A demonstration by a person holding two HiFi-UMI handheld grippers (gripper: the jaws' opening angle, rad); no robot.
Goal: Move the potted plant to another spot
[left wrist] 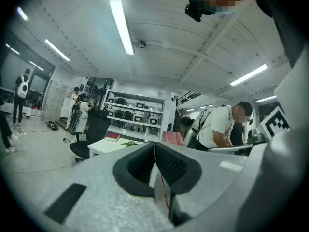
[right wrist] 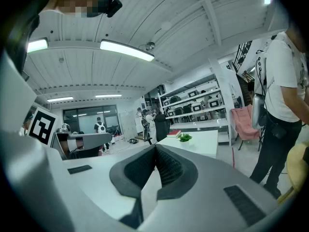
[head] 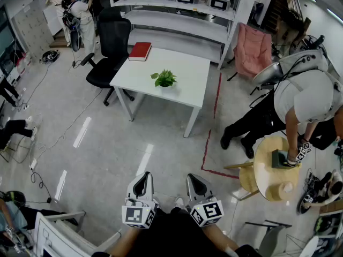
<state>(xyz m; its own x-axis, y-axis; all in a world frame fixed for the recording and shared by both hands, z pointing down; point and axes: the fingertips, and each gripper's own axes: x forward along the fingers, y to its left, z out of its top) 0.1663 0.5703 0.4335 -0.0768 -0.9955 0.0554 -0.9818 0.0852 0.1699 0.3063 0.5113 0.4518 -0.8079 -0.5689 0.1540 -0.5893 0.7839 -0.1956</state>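
A small green potted plant [head: 164,79] stands near the middle of a white table [head: 185,90], far ahead of me. It shows small in the left gripper view as the plant [left wrist: 129,143] and in the right gripper view as the plant [right wrist: 185,137]. My left gripper [head: 142,181] and right gripper [head: 196,180] are held close to my body, a good way from the table. Both are shut with their jaws touching and nothing between them.
A red book [head: 140,51] lies on the table's far left corner. A black office chair [head: 107,52] stands left of the table, shelving [head: 177,4] behind it. A person [head: 300,106] bends over a round wooden table [head: 276,170] at right. Red tape [head: 209,143] marks the floor.
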